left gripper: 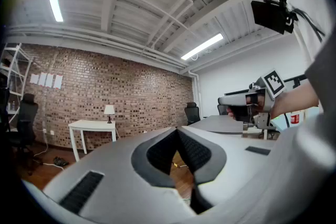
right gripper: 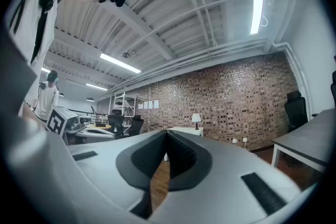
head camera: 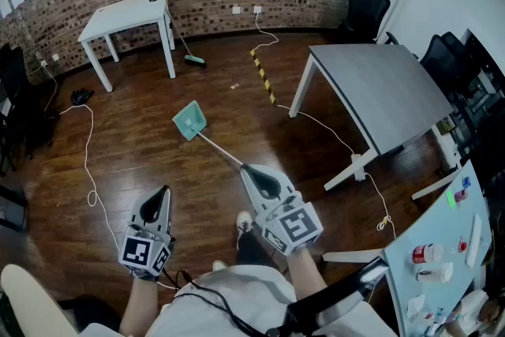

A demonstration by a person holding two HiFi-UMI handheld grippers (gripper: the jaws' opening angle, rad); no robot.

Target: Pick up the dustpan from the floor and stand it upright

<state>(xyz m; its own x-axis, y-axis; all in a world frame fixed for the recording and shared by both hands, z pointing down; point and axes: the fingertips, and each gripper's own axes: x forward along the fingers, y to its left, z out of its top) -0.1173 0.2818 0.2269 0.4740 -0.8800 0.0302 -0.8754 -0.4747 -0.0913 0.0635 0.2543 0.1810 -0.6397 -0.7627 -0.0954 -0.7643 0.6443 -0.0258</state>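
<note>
Spotted one dustpan [head camera: 189, 120], teal with a long thin pale handle [head camera: 219, 146], flat on the dark wood floor [head camera: 142, 154] between one white table [head camera: 126, 13] and one grey table [head camera: 379, 87], handle aimed back at the right gripper [head camera: 247, 168]. Counted two grippers, that one and the left gripper [head camera: 165, 190], both with jaws pressed together on nothing. Found the dustpan in the head view alone; got only brick wall [right gripper: 236, 97], ceiling [right gripper: 173, 18] and one lamp [right gripper: 196, 119] from the two gripper views, plus, from the left one, the right gripper in a hand [left gripper: 294, 103].

Left hand-held gripper [head camera: 163, 193], right hand-held gripper [head camera: 248, 172], closed
</note>
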